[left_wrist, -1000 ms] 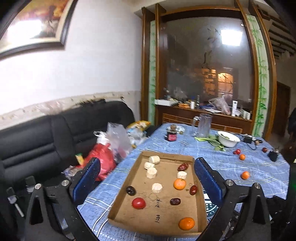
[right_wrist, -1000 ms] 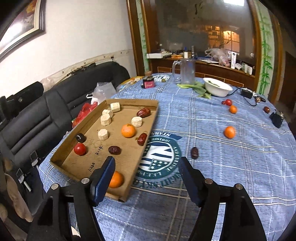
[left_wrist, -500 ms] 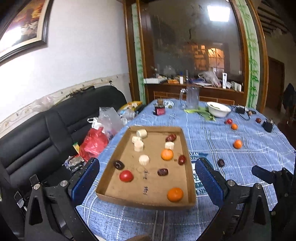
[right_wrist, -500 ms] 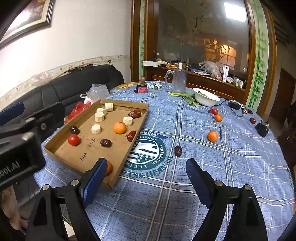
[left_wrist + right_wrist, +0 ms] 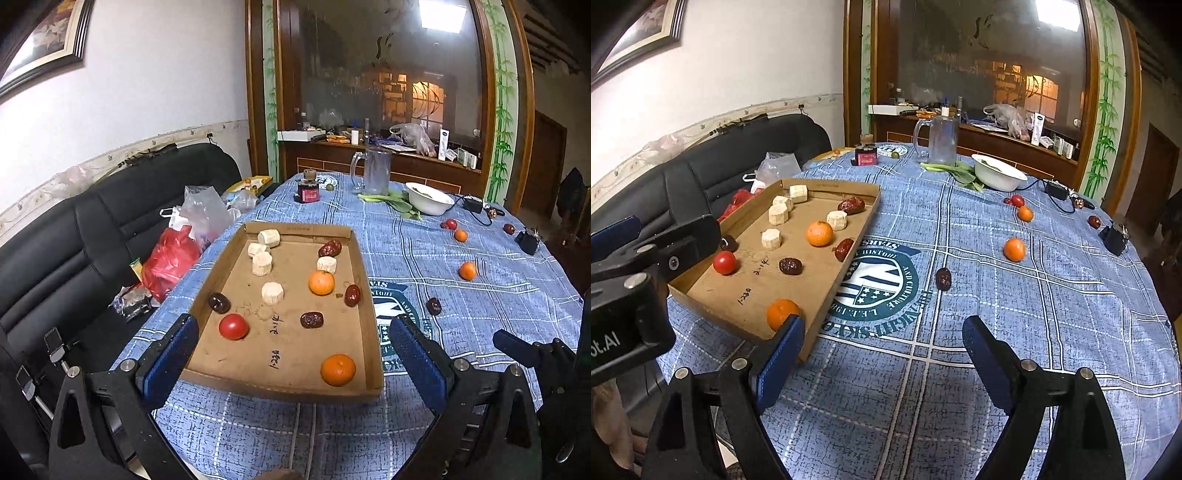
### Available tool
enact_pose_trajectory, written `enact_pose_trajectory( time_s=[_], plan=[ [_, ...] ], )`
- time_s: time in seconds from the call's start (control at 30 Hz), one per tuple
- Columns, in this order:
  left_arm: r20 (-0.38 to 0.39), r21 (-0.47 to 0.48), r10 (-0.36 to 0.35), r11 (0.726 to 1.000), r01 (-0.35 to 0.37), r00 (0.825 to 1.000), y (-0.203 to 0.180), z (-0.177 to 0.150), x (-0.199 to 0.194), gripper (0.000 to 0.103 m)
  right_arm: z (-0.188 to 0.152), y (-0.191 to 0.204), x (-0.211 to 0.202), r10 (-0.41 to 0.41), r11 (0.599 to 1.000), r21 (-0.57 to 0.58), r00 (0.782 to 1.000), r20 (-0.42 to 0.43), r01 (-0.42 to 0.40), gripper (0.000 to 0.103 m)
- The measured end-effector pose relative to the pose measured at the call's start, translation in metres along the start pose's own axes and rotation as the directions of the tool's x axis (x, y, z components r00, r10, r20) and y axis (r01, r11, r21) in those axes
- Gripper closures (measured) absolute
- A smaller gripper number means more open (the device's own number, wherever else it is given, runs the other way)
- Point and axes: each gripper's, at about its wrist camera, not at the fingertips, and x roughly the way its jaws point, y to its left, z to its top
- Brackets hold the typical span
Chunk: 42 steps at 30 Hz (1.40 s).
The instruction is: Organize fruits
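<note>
Left gripper (image 5: 293, 354): fingers spread wide and empty, hovering over the near end of the cardboard tray (image 5: 207, 291).
Right gripper (image 5: 882, 354): fingers have just been opening, now wide apart, nothing between them, above the bench (image 5: 1052, 314) right of the tray.
In the tray: two oranges, a tomato (image 5: 233, 326), dark dates, pale chunks.
Loose on the bench: a date (image 5: 943, 278) near the tray's right side, an orange (image 5: 1014, 249) farther right, more fruit far right.

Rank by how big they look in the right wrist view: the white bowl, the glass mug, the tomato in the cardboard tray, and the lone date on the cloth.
1. Glass mug and white bowl: alike in area, both far off, so unranked.
2. Tomato.
3. Date, slightly smaller; similar nearness, so fairly sure.
</note>
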Motion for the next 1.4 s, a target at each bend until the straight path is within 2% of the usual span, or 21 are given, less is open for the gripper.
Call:
enact_pose_trajectory(
  time_s=[0.73, 1.4],
  plan=[
    [-0.068, -0.004, -0.023, 1.000, 0.022, 0.997, -0.003, -0.005, 0.017, 0.000, -0.004, 0.006, 0.006, -0.004, 1.000, -0.020, 1.000, -0.029, 0.003, 0.013],
    [-0.090, -0.005, -0.024, 1.000, 0.023, 0.996, -0.004, -0.008, 0.024, 0.000, -0.006, 0.006, 0.013, -0.001, 1.000, -0.020, 0.999, -0.052, 0.000, 0.012]
  ],
)
